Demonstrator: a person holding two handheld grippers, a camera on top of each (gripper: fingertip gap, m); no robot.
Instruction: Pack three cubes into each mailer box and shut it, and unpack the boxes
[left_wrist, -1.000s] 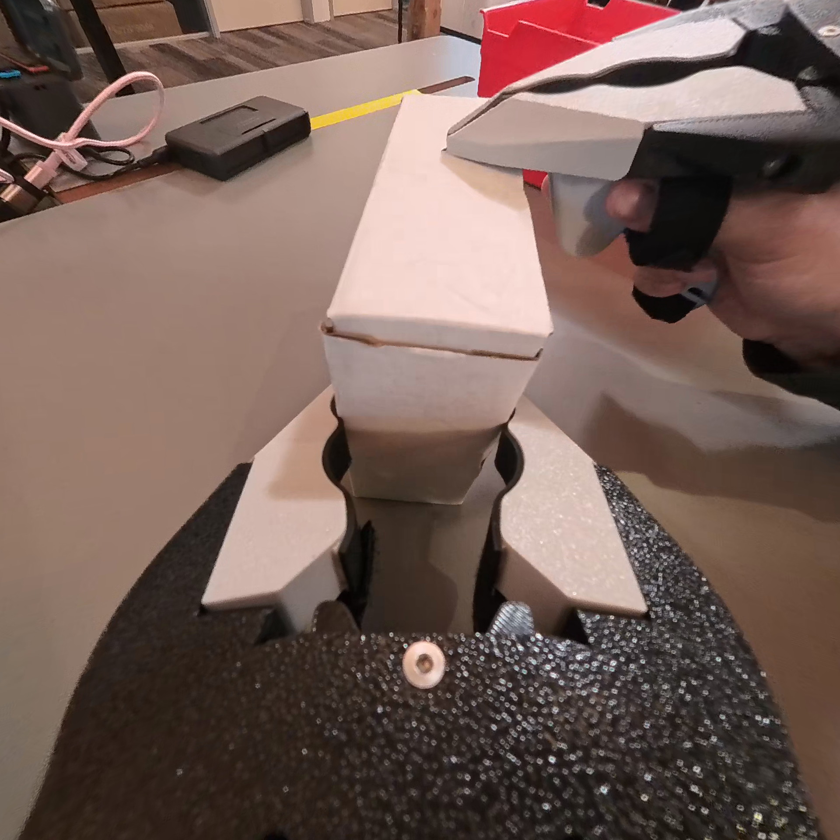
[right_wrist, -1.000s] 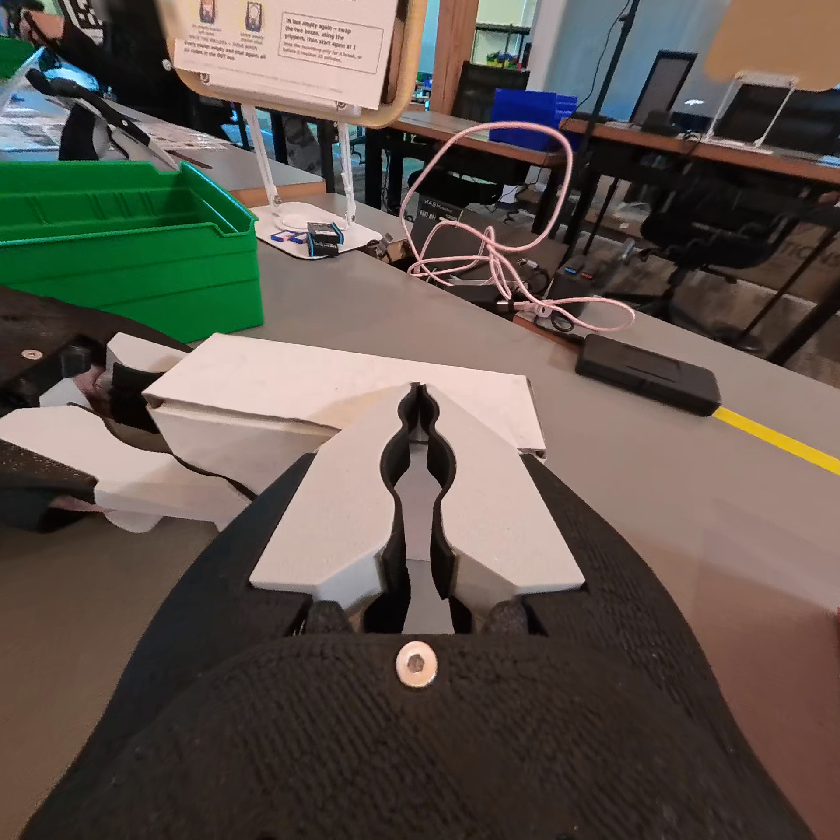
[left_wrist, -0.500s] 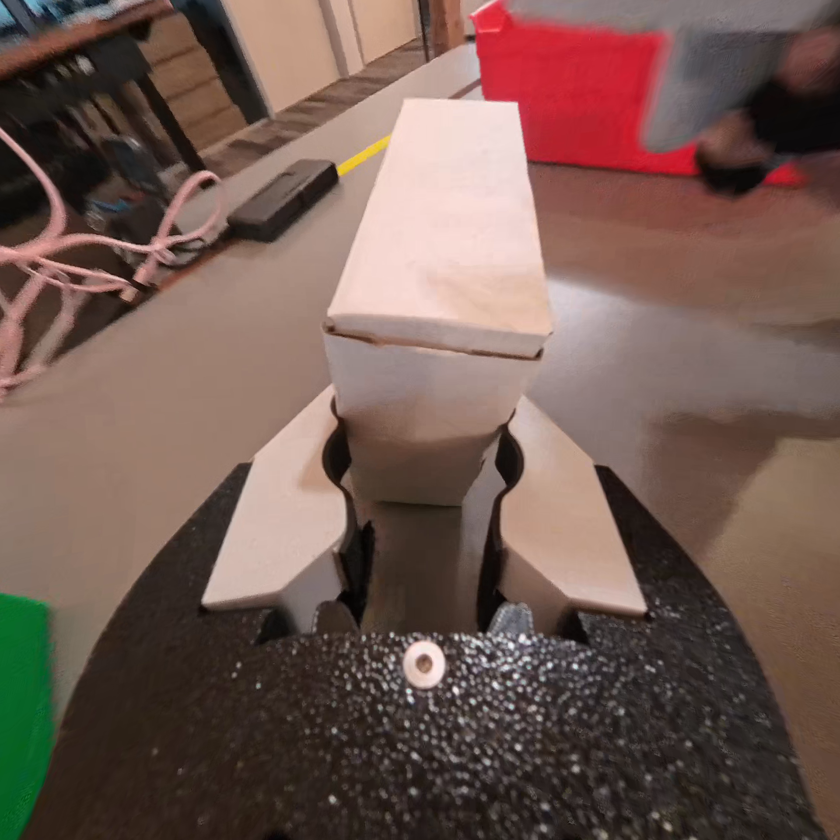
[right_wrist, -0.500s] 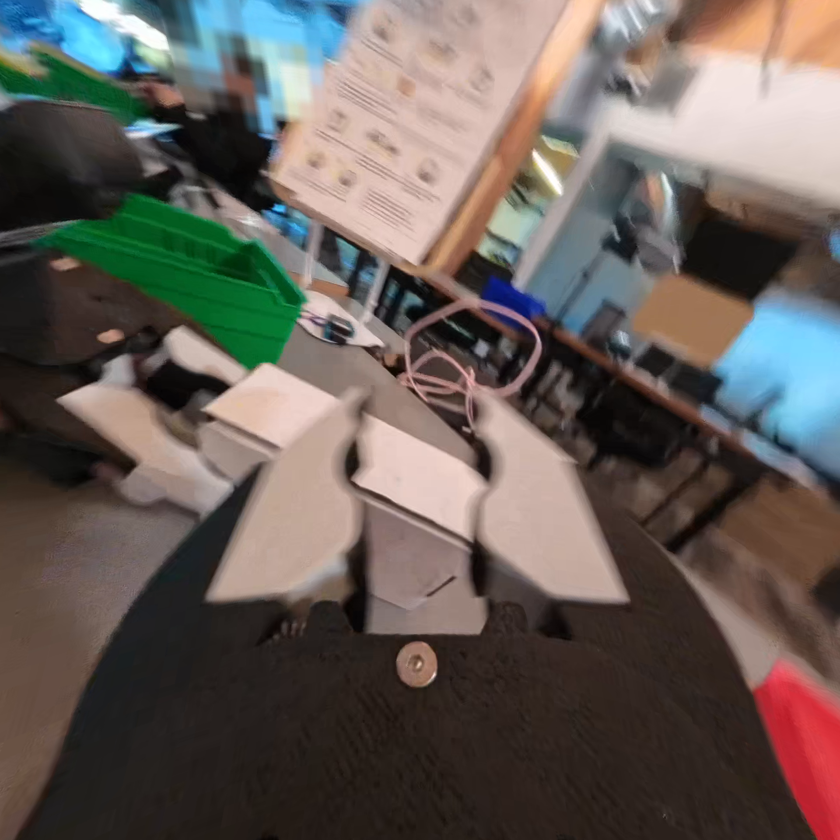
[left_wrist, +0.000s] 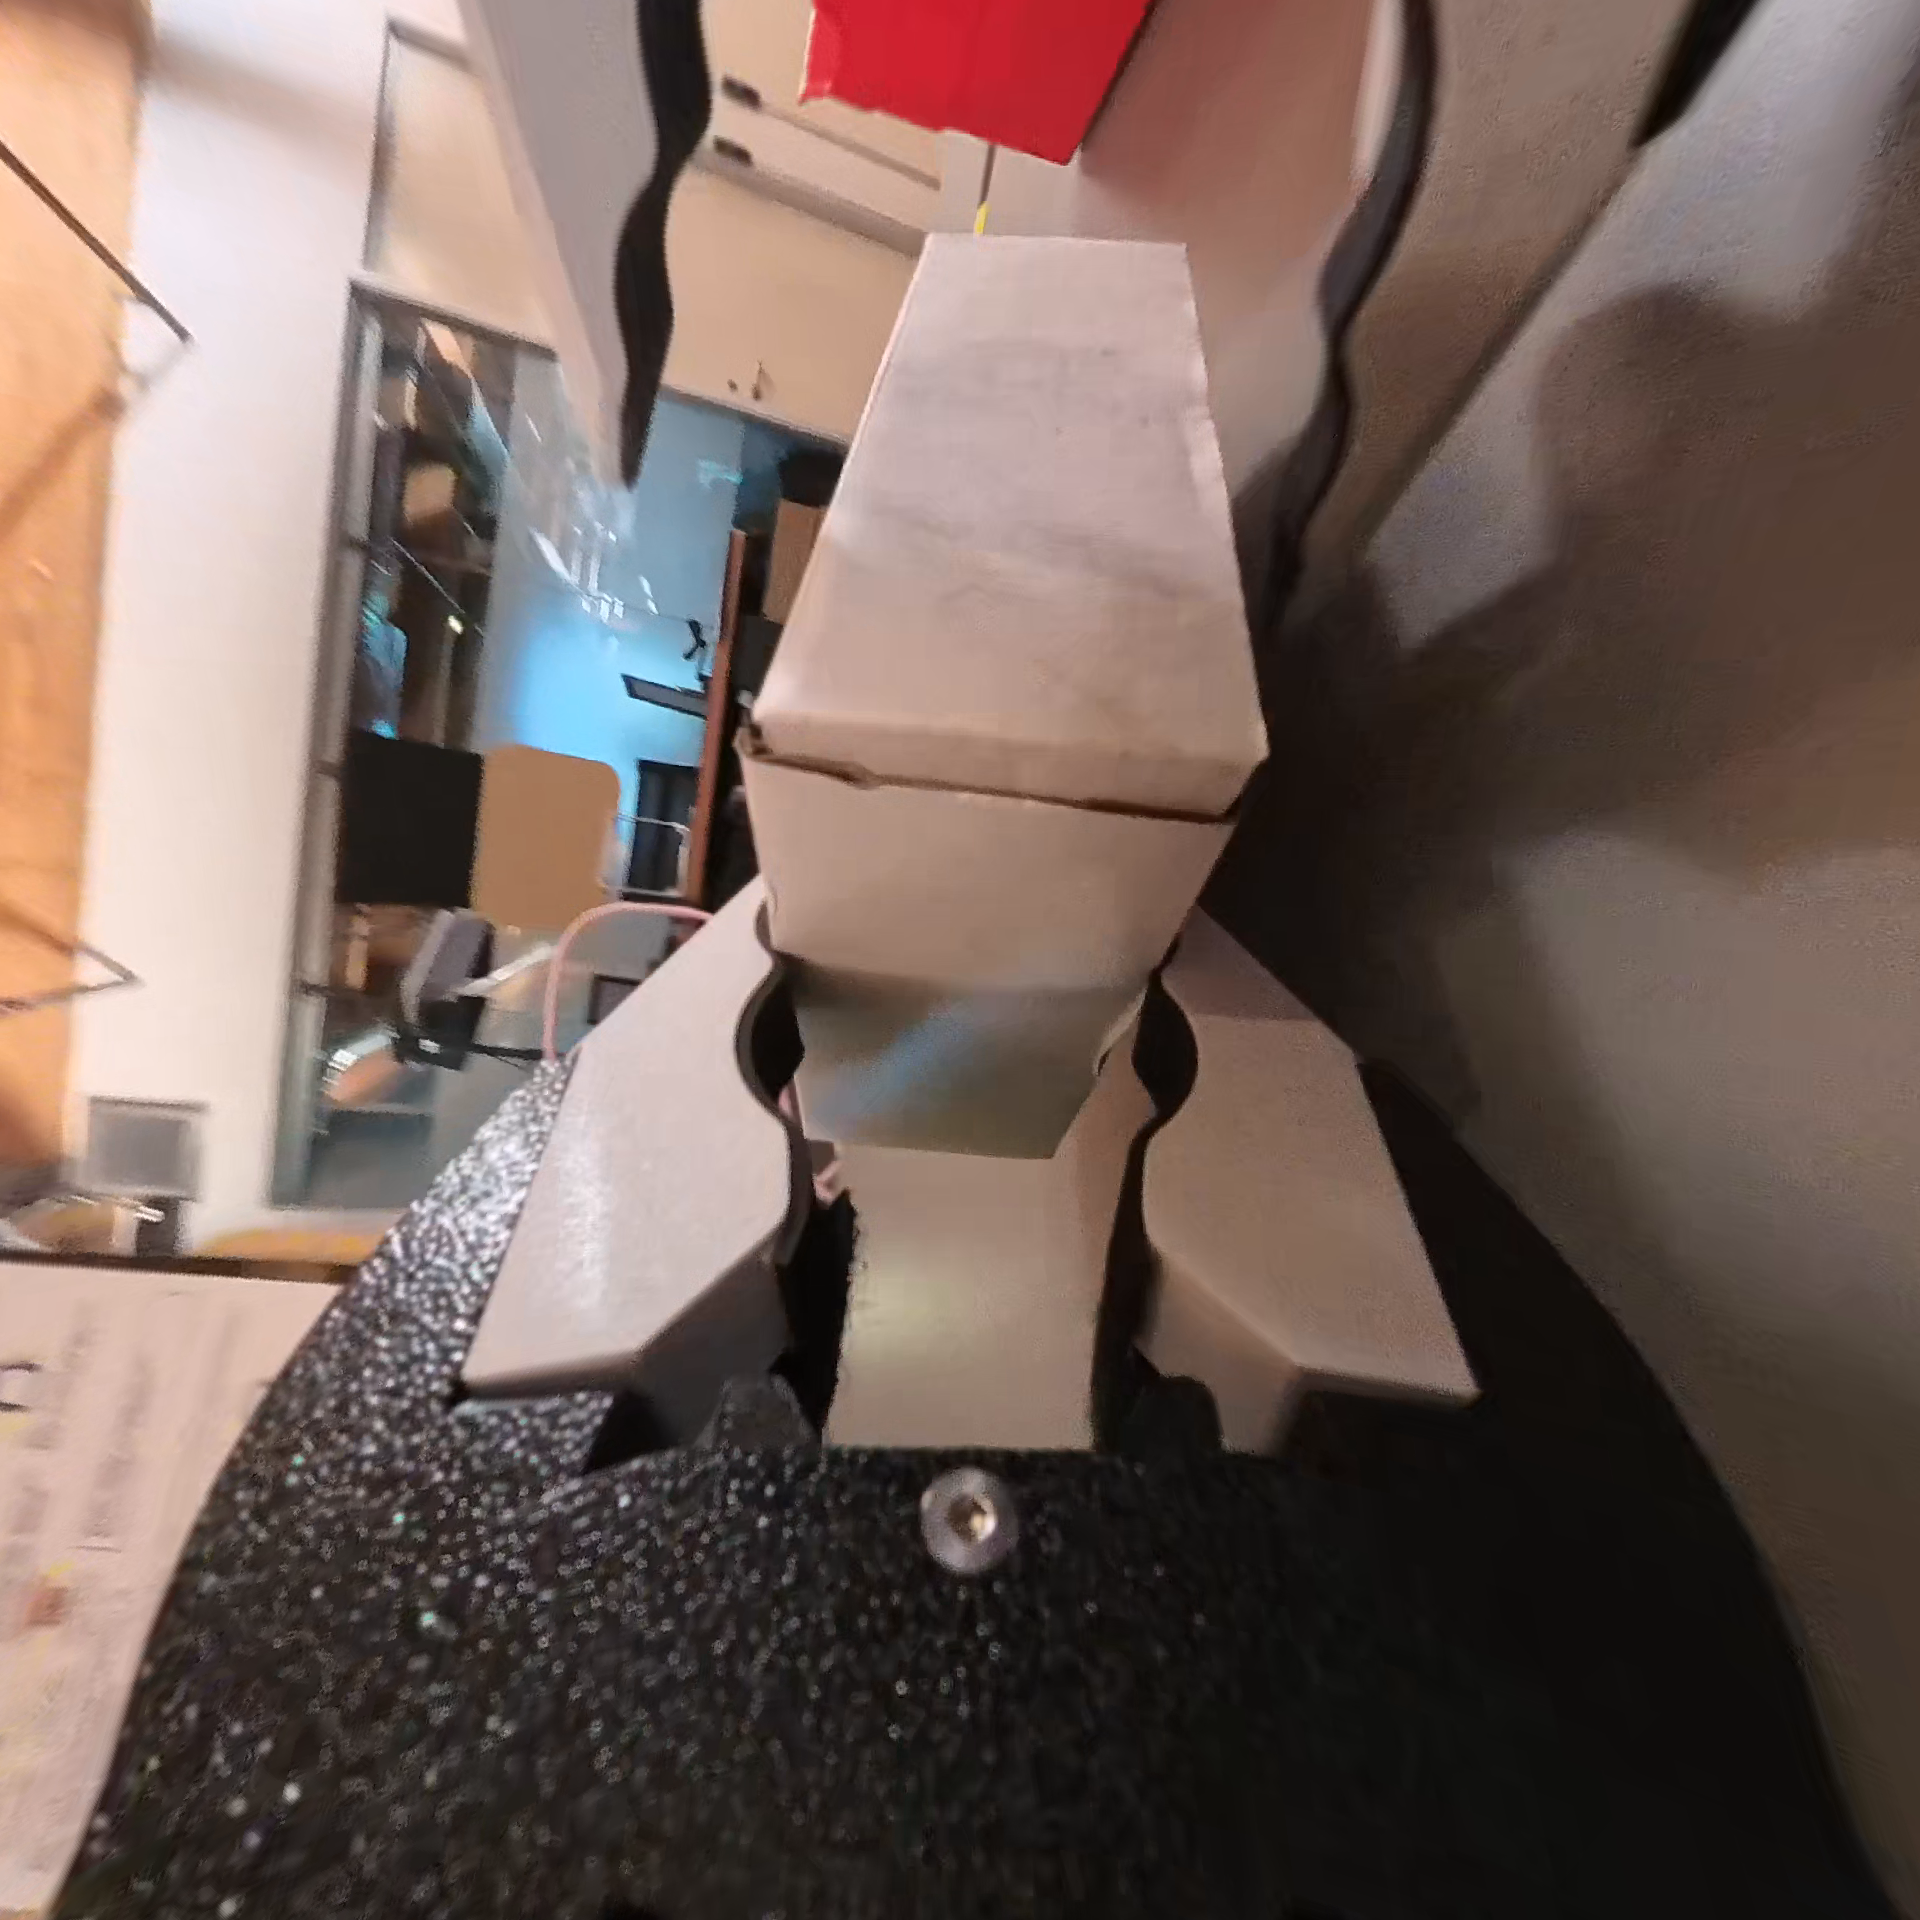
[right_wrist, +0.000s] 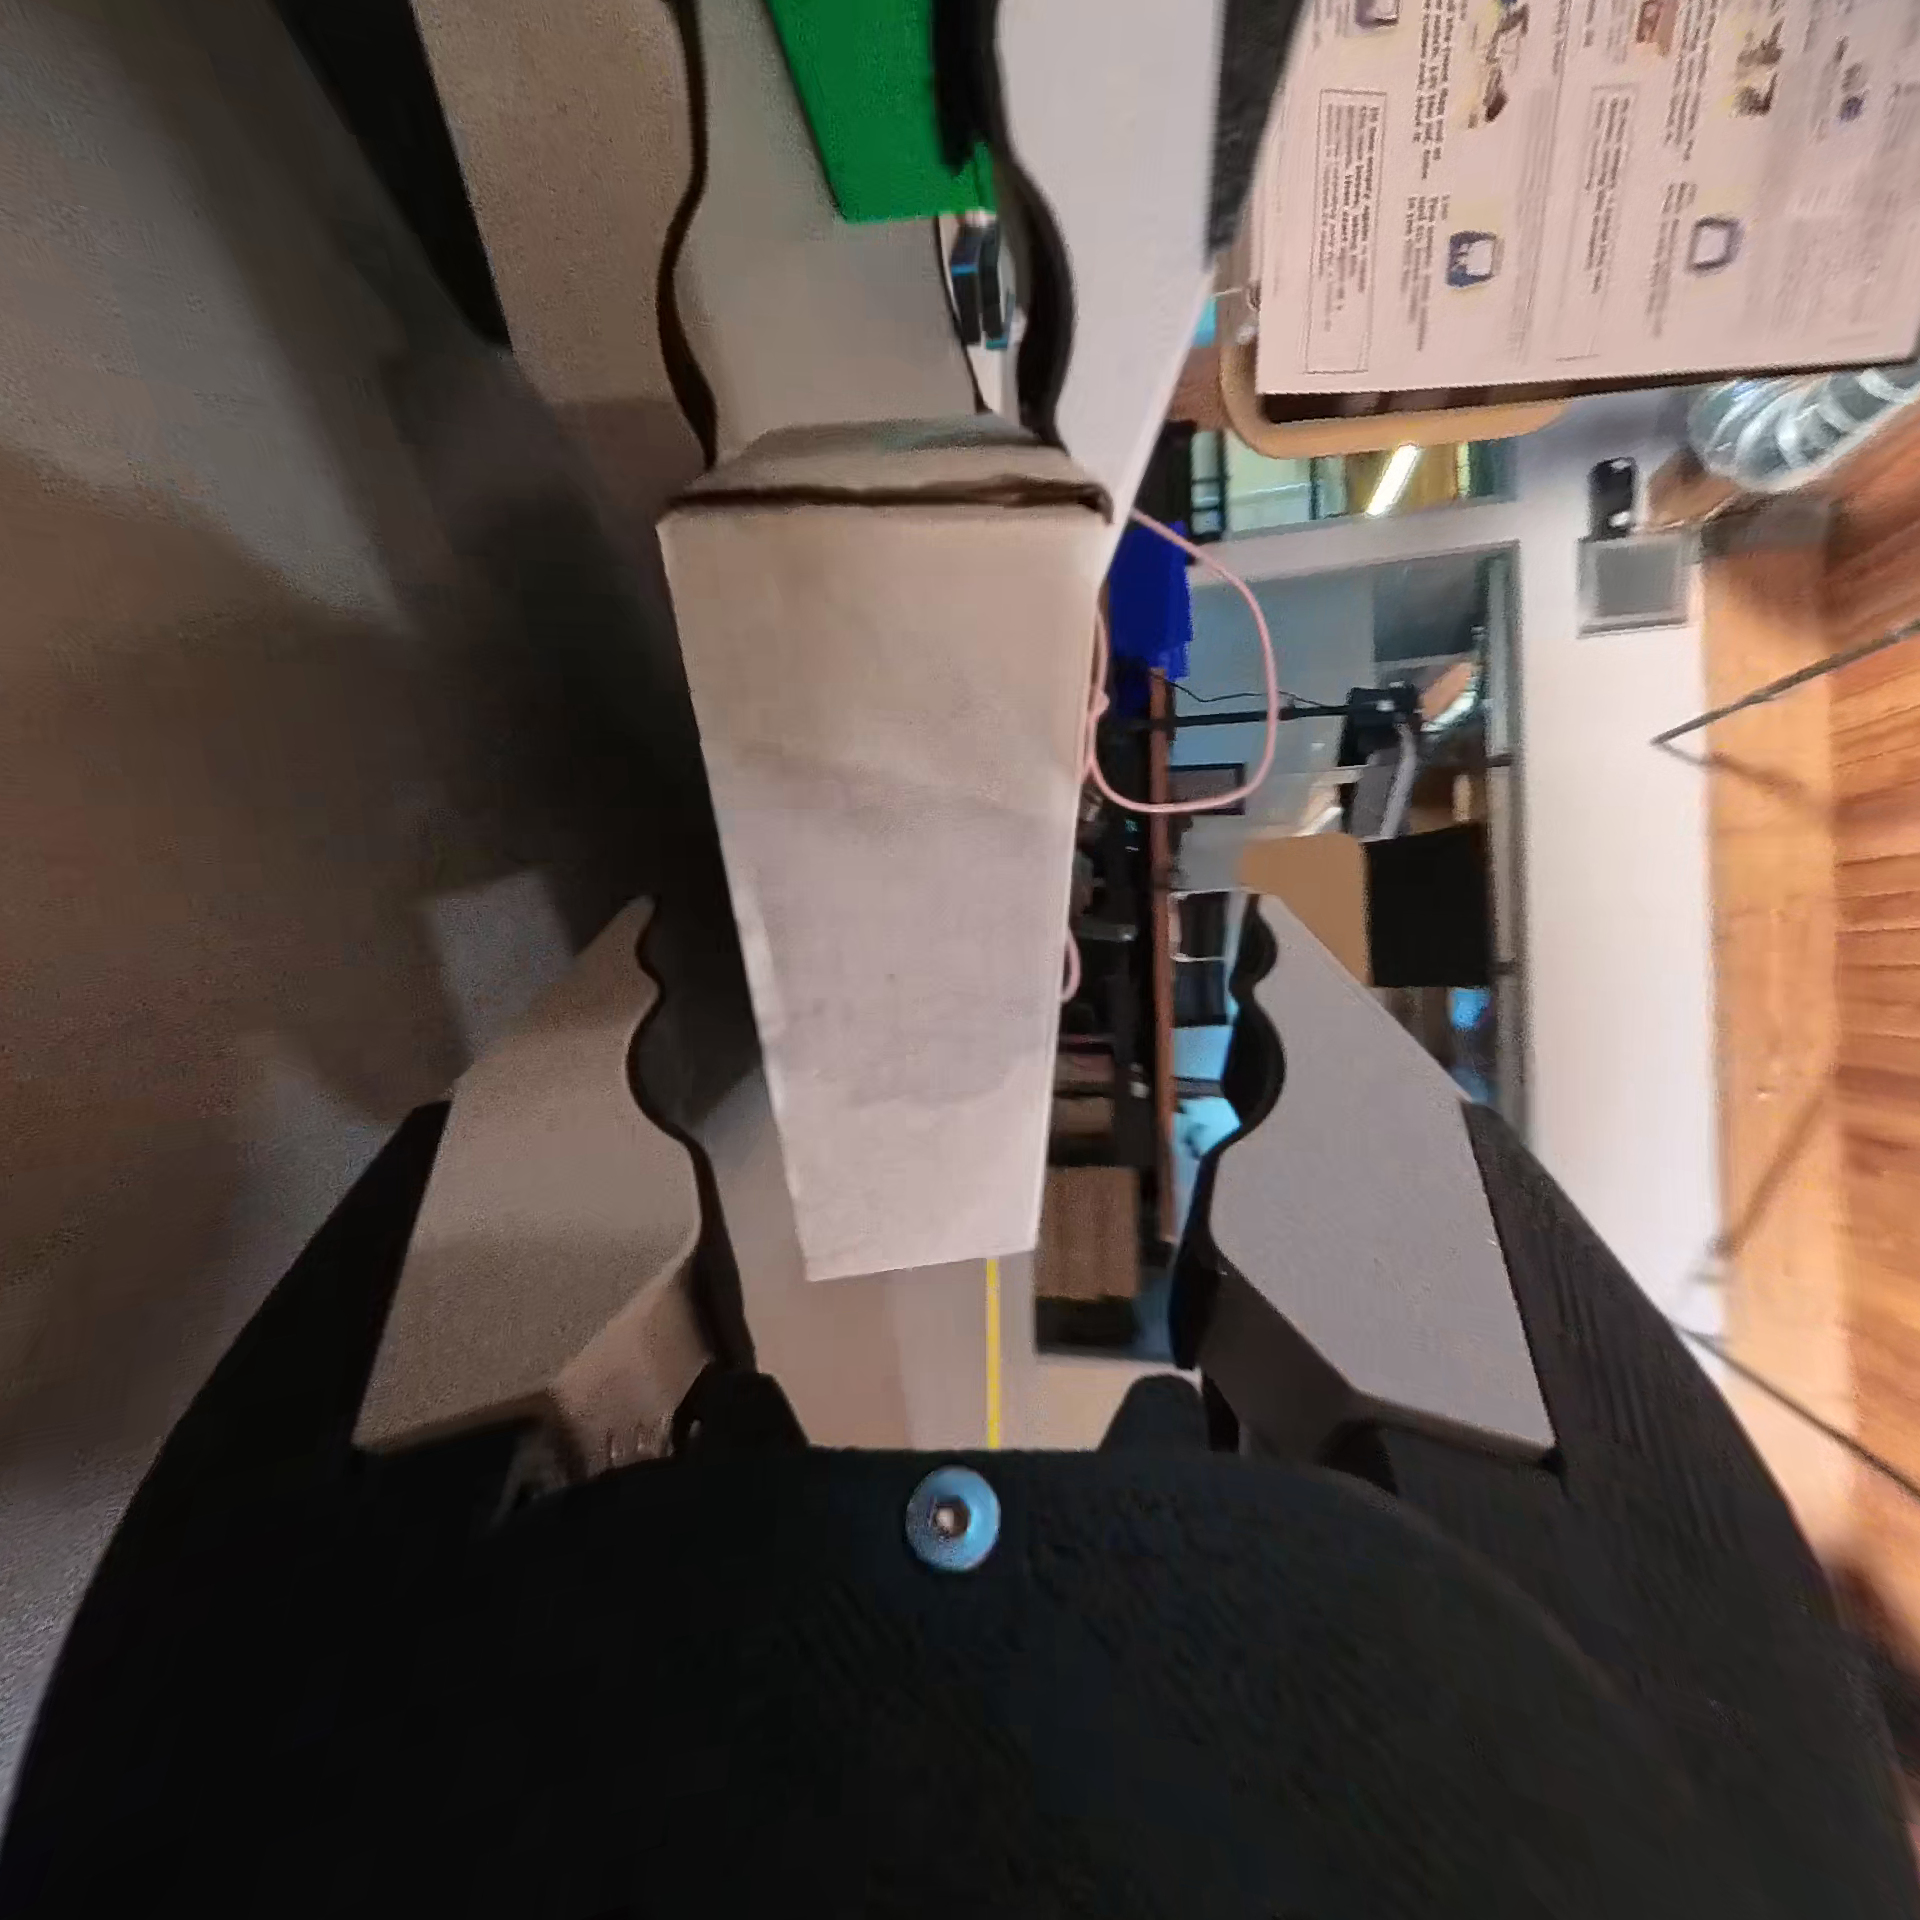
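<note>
Box (left_wrist: 997, 582) clamped at near end between left gripper (left_wrist: 966, 997) pads, clear of the table (left_wrist: 1714, 935), long axis running straight toward right gripper (right_wrist: 945, 1039). Far end lodged between wide-open right fingers (right_wrist: 561, 1174), neither pad touching. Closing on that end judged next.

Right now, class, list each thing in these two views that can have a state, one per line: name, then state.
Mailer box: shut, lid flap down, lifted off the table and turned on its side.
Left gripper: closed on one end of the mailer box, both fingers against its sides.
Right gripper: open wide around the other end of the box, gaps on both sides.
Green bin: contents hidden.
Red bin: contents hidden.
</note>
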